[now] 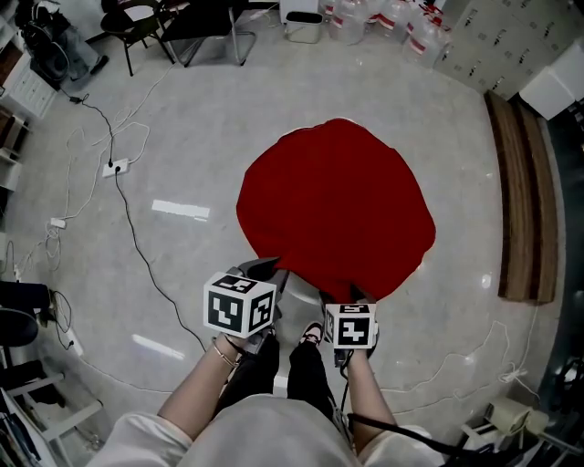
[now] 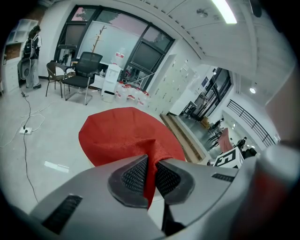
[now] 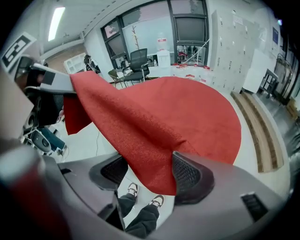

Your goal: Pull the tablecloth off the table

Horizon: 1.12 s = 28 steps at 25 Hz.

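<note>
A round red tablecloth (image 1: 338, 210) covers the table and hides nearly all of it. My left gripper (image 1: 266, 271) is at the cloth's near edge. In the left gripper view it (image 2: 151, 171) is shut on a pinched fold of the red tablecloth (image 2: 126, 131). My right gripper (image 1: 356, 297) is at the near edge, to the right of the left one. In the right gripper view its jaws (image 3: 151, 173) stand wide apart. The lifted tablecloth (image 3: 187, 108) hangs down between them and brushes the right pad (image 3: 187, 176); the left pad is clear of it.
My legs and shoes (image 1: 310, 339) are right below the grippers, close to the table. Cables and a power strip (image 1: 117, 168) lie on the floor at left. Chairs (image 1: 201, 23) stand at the back. A wooden bench (image 1: 522, 201) runs along the right.
</note>
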Motion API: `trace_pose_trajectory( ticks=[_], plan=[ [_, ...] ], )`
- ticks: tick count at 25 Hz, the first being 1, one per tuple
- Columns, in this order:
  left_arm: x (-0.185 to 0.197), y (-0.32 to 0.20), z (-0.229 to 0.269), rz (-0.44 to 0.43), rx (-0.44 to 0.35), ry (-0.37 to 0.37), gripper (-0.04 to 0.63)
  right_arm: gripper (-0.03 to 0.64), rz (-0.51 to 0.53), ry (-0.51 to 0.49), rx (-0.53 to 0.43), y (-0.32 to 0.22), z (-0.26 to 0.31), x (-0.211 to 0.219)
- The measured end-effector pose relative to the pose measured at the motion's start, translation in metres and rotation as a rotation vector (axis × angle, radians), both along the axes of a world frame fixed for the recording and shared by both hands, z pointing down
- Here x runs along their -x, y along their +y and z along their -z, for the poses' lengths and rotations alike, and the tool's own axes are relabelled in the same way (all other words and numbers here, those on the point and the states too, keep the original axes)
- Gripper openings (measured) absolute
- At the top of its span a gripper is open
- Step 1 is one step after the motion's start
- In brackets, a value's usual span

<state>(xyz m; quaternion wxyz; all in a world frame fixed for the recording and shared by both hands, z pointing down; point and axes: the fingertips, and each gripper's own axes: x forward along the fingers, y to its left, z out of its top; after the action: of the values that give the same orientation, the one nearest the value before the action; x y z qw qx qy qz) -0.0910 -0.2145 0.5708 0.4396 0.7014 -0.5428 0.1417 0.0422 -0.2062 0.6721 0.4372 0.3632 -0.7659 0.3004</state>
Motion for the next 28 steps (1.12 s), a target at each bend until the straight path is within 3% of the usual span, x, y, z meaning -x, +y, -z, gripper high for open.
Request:
trace_pose_trajectory(
  ticks=[10,17,28],
  plan=[
    [-0.002,0.004,0.002,-0.035,-0.004,-0.008,0.023,0.201,-0.097,-0.090,0.103,-0.004,-0.002,-0.006],
    [-0.020,-0.002,0.009,-0.104,-0.031,-0.024,0.023,0.055,-0.103,-0.071,0.088,-0.007,0.000,-0.013],
    [-0.020,-0.008,0.028,-0.078,-0.057,0.003,0.023,0.038,-0.248,-0.223,0.083,-0.025,0.046,-0.027]
  ],
)
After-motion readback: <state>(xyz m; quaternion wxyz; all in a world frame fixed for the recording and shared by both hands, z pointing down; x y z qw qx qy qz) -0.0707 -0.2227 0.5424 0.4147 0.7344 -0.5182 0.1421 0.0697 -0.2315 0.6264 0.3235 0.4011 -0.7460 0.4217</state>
